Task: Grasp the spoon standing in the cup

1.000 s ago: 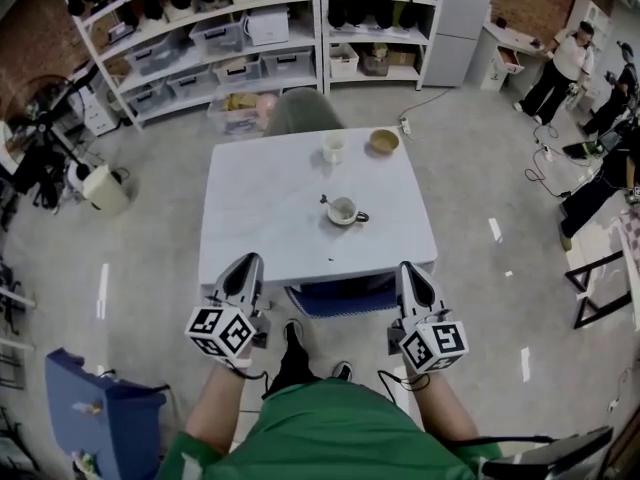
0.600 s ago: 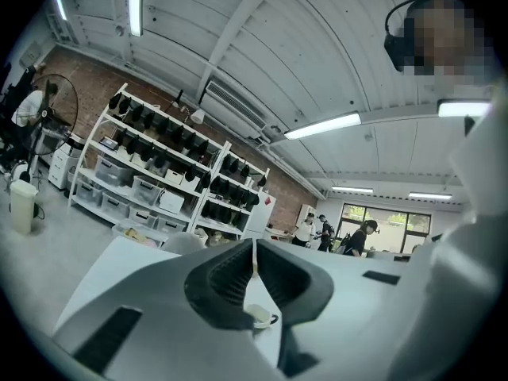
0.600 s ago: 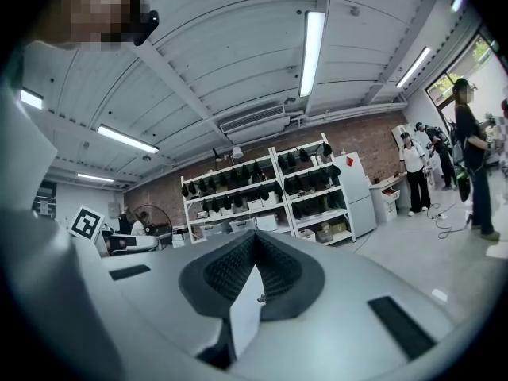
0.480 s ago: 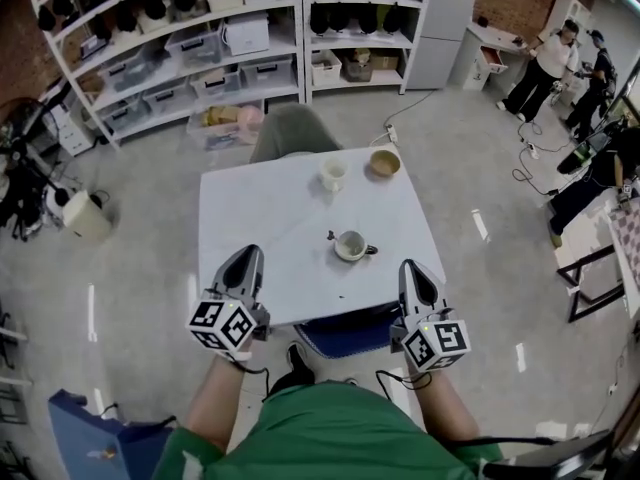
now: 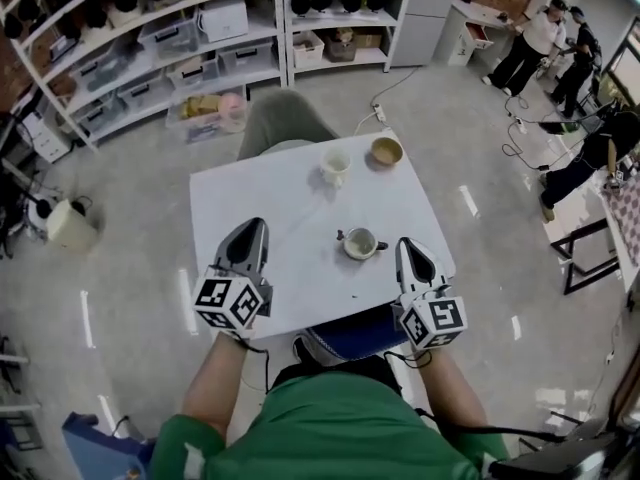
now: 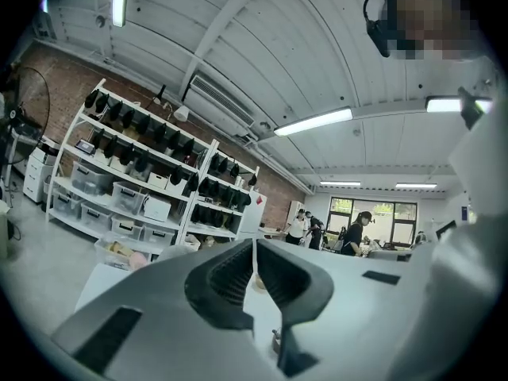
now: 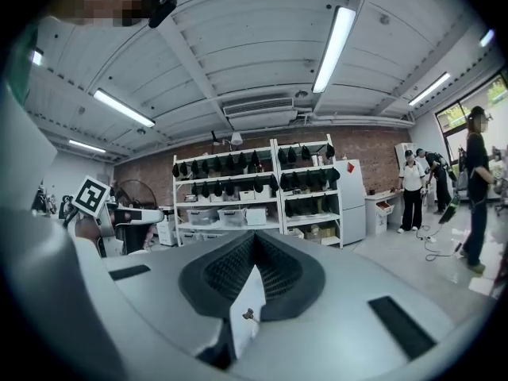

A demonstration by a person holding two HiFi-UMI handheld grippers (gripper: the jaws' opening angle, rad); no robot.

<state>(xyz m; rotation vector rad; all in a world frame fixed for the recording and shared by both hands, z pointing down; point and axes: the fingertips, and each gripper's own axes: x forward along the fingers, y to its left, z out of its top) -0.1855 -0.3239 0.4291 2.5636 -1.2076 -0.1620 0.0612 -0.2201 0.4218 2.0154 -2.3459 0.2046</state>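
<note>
On the white table (image 5: 260,198) stands a pale cup (image 5: 361,245) with a dark handle on its right. A spoon (image 5: 343,236) sticks out of it toward the left. My left gripper (image 5: 251,228) hovers over the table's near left part, jaws together and empty, well left of the cup. The right gripper (image 5: 407,246) is at the near right edge, just right of the cup, also closed with nothing held. In the left gripper view the left gripper (image 6: 254,244) shows only a thin slit. In the right gripper view the right gripper (image 7: 254,235) meets at its tips; the spoon (image 7: 248,314) shows small below them.
A white mug (image 5: 335,165) and a brown bowl (image 5: 386,151) sit at the table's far side. A grey chair (image 5: 283,120) stands beyond the table and a blue seat (image 5: 352,333) is below its near edge. Shelves line the back wall; people stand at the far right.
The table has come closer in the head view. Both grippers now reach over its near edge, with the right one beside the cup. Both jaws stay closed.
</note>
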